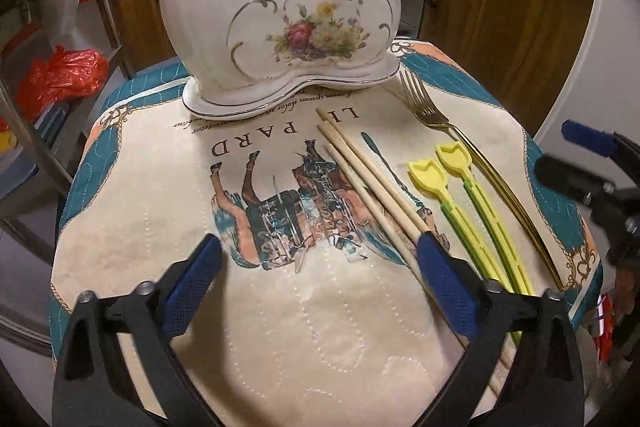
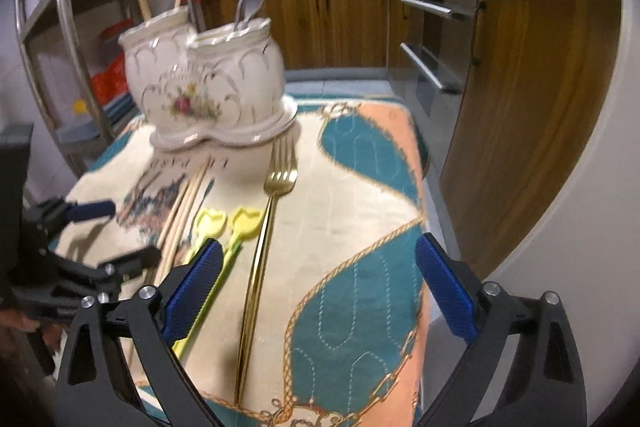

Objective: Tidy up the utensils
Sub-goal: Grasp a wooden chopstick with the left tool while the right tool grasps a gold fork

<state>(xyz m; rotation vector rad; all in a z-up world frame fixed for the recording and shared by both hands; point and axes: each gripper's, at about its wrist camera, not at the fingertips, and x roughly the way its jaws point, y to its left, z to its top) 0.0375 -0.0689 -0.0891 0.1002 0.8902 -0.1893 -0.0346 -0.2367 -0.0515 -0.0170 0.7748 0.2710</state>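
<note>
A white floral ceramic utensil holder [image 1: 280, 27] stands at the far side of the printed cloth; it also shows in the right wrist view [image 2: 208, 87] with a silver fork [image 2: 246, 3] and wooden sticks in it. On the cloth lie wooden chopsticks [image 1: 360, 175], two yellow-green plastic picks [image 1: 464, 203] and a gold fork [image 1: 460, 143]. My left gripper [image 1: 320, 283] is open and empty, low over the cloth, its right finger over the chopsticks. My right gripper [image 2: 320, 291] is open and empty above the gold fork's handle [image 2: 256, 267].
The cloth-covered table [image 2: 360, 307] ends close at the right and front. Wooden kitchen cabinets [image 2: 520, 107] and an oven stand behind. A metal rack with red bags [image 1: 60, 75] is at the left.
</note>
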